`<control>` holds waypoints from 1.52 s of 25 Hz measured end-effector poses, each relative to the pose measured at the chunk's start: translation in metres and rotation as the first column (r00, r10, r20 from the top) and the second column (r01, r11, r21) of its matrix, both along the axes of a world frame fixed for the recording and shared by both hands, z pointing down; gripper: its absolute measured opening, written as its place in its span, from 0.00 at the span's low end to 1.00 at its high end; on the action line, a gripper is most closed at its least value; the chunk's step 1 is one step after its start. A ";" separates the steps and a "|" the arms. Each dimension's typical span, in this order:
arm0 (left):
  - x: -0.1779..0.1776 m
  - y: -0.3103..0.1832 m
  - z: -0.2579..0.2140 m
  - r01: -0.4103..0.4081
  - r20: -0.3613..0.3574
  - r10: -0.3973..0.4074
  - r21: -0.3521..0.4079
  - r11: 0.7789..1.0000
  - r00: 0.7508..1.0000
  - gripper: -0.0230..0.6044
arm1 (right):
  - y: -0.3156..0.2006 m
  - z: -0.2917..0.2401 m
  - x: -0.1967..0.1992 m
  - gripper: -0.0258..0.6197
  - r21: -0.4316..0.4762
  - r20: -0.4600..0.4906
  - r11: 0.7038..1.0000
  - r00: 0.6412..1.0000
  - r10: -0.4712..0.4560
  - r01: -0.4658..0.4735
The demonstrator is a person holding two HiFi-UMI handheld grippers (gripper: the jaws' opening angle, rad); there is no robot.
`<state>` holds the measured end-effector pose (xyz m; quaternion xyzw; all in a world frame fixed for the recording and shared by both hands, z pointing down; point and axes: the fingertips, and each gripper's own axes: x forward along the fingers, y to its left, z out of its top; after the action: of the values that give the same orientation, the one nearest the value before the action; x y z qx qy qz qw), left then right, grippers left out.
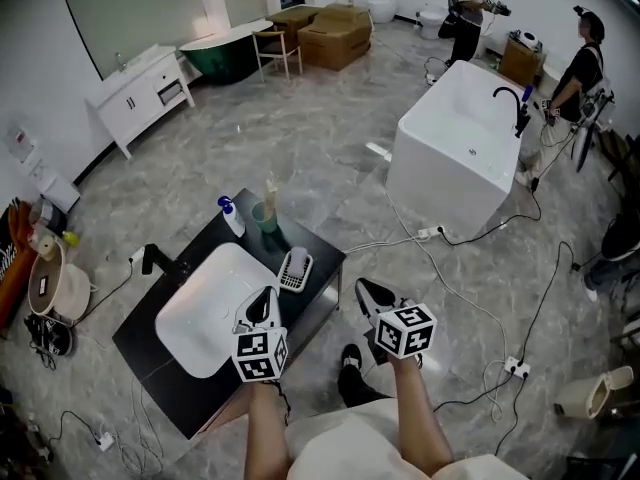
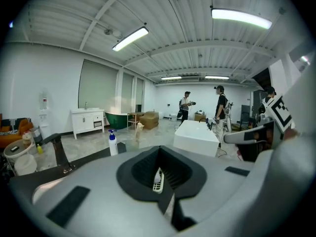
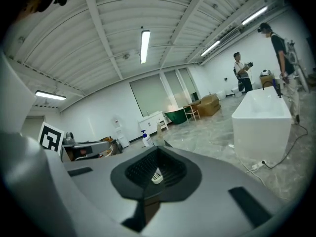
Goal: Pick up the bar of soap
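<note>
In the head view, a black counter carries a white basin. At the basin's right edge sits a slotted soap dish with the bar of soap on it. A blue-capped bottle and a green cup stand farther back. The left gripper hovers just near of the dish without touching it. The right gripper hangs right of the counter, over the floor.

In the left gripper view, the jaws are pressed together and empty, with the soap and dish ahead.

In the right gripper view, the jaws are likewise closed on nothing, with the dish ahead.
</note>
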<state>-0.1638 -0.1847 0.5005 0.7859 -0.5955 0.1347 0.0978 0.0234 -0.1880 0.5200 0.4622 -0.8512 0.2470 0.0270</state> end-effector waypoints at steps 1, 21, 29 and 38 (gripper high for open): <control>-0.001 -0.008 0.004 0.008 -0.002 -0.008 -0.011 1.000 1.000 0.05 | -0.008 0.001 -0.002 0.05 -0.002 -0.007 1.000 1.000 -0.018 0.018; -0.002 -0.086 0.107 0.075 0.061 -0.062 -0.242 0.968 0.996 0.05 | -0.113 0.056 -0.012 0.05 -0.098 -0.077 0.983 0.983 -0.166 0.158; 0.000 -0.091 0.129 0.046 0.070 -0.026 -0.304 0.952 0.997 0.05 | -0.121 0.073 -0.023 0.05 -0.141 -0.055 0.975 0.982 -0.180 0.171; 0.013 -0.100 0.152 -0.013 0.043 0.031 -0.372 0.928 0.999 0.10 | -0.119 0.093 -0.024 0.05 -0.200 -0.047 0.969 0.987 -0.156 0.143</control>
<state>-0.1505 -0.2851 0.6526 0.7563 -0.5526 0.2649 0.2291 -0.0005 -0.3068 0.6133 0.3993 -0.8539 0.3125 0.1174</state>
